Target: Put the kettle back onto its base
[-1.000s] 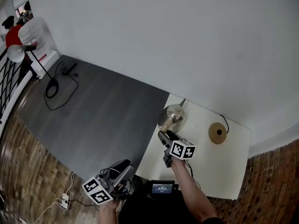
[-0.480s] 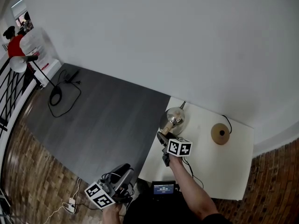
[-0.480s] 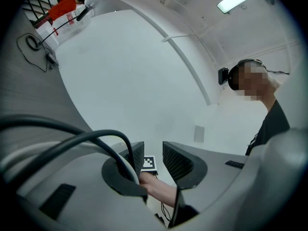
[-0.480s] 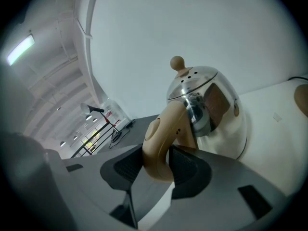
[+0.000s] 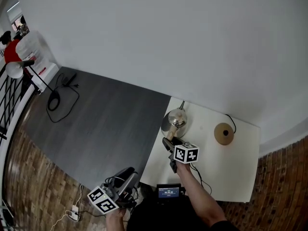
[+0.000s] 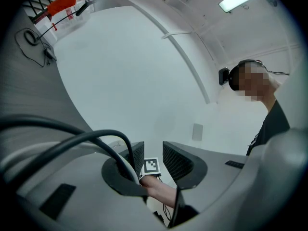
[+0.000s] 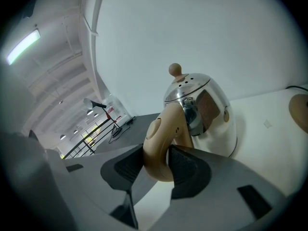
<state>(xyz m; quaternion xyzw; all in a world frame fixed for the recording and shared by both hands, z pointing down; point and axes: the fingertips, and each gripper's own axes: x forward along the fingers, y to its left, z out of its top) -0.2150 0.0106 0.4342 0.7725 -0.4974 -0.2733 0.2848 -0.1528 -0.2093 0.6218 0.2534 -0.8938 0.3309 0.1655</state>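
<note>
The left hand-held gripper [image 6: 152,150] is off the table's [image 5: 231,172] left edge, jaws apart and empty. The right hand-held gripper [image 7: 156,160] has just been closing and pinches the tan handle of the lidded steel kettle [image 5: 174,121], which stands on the table, apart from its round base [image 5: 224,133] to the right.

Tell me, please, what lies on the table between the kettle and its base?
Nothing: only bare table separates the kettle from the base. The head view shows this stretch best.
</note>
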